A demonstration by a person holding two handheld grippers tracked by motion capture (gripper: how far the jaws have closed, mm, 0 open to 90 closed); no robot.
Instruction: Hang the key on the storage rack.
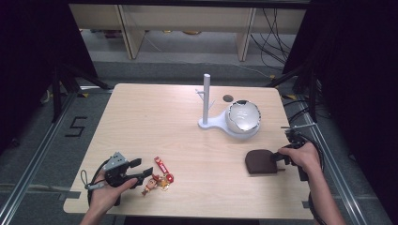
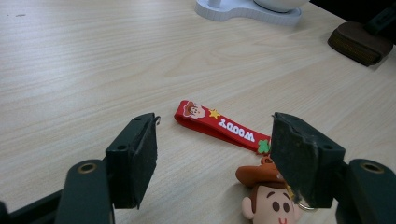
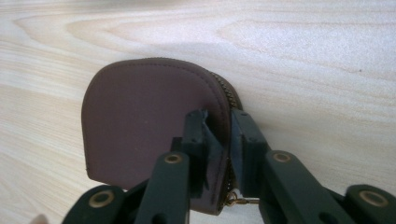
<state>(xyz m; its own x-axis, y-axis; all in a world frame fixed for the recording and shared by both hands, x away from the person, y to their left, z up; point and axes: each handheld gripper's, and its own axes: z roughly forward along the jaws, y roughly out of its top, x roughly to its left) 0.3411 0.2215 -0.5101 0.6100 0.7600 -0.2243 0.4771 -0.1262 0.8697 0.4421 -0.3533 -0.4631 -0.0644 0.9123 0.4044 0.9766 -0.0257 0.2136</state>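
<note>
Pouch [image 3: 140, 126] is a brown, dome-shaped leather item with a zip [image 3: 227, 91] running along its curved edge and a small metal zip pull at its near corner. It lies flat on the light wood-grain bench [image 1: 155, 117], at the right side, near the front edge. The right gripper [image 3: 223, 135] has its jaws closed narrow on the zip edge of the pouch, one pad on the top face and the other on the zip side. Behind the pouch stands a white stand [image 1: 206, 101] with an upright post, and a white bowl [image 1: 243, 117] rests on its base. At the front left, the left gripper [image 2: 212, 149] holds its jaws wide, gripping nothing. Between and just ahead of them lies a red strap [image 2: 219, 126] lettered WOODY, joined to a small cowboy figure keychain [image 2: 268, 198].
</note>
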